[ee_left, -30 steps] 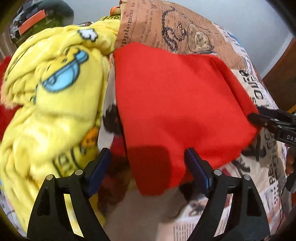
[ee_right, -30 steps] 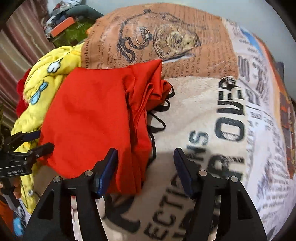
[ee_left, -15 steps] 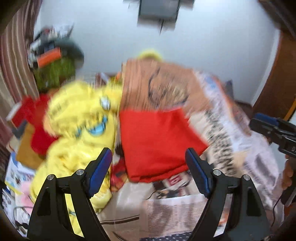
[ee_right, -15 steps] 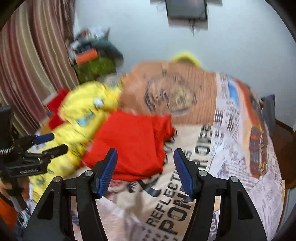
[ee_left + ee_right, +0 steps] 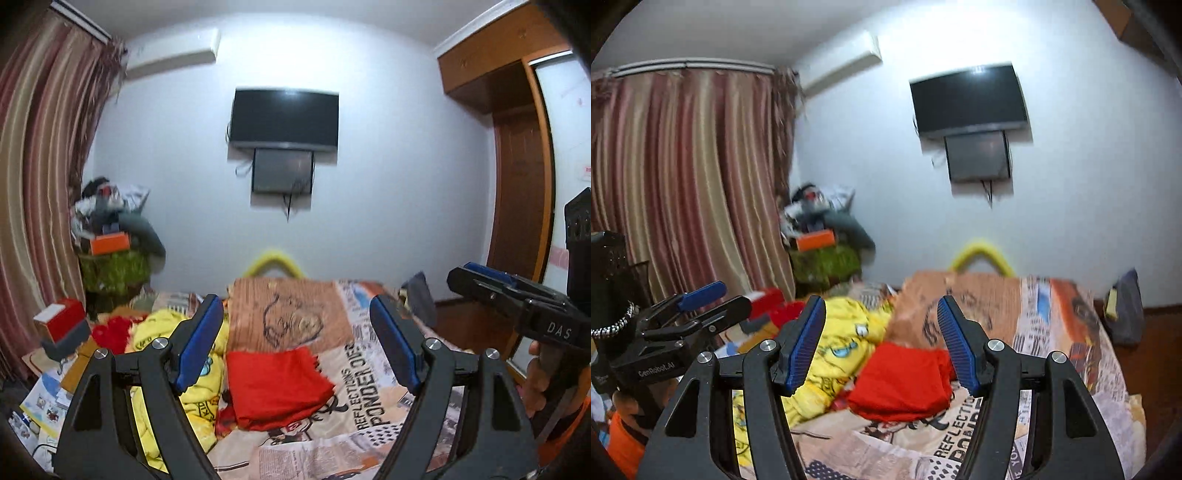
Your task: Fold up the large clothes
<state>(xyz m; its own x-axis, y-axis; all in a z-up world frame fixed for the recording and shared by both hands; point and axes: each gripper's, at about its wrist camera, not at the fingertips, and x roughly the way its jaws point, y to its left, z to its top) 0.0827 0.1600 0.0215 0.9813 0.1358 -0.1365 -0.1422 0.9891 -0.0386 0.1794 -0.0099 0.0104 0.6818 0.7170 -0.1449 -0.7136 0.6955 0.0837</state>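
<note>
A folded red garment (image 5: 275, 384) (image 5: 903, 384) lies on the bed's newspaper-print cover (image 5: 369, 391) (image 5: 1049, 369). My left gripper (image 5: 295, 343) is held high and well back from it, jaws wide open and empty. My right gripper (image 5: 882, 343) is open too, with nothing between its blue pads. Each gripper shows in the other's view: the right one at the right edge (image 5: 491, 284), the left one at the left edge (image 5: 709, 299), both apart from the cloth.
A yellow cartoon-print blanket (image 5: 192, 373) (image 5: 834, 350) is bunched left of the red garment. Boxes and papers (image 5: 62, 328) lie at the bed's left. A cluttered pile (image 5: 114, 251) stands in the corner by the curtain (image 5: 683, 184). A TV (image 5: 284, 118) hangs on the far wall; a wardrobe (image 5: 517, 177) stands right.
Both grippers rose and pulled back from the red garment and tipped up to near level; the view went from close on the cloth to the whole room. Both stayed open and empty.
</note>
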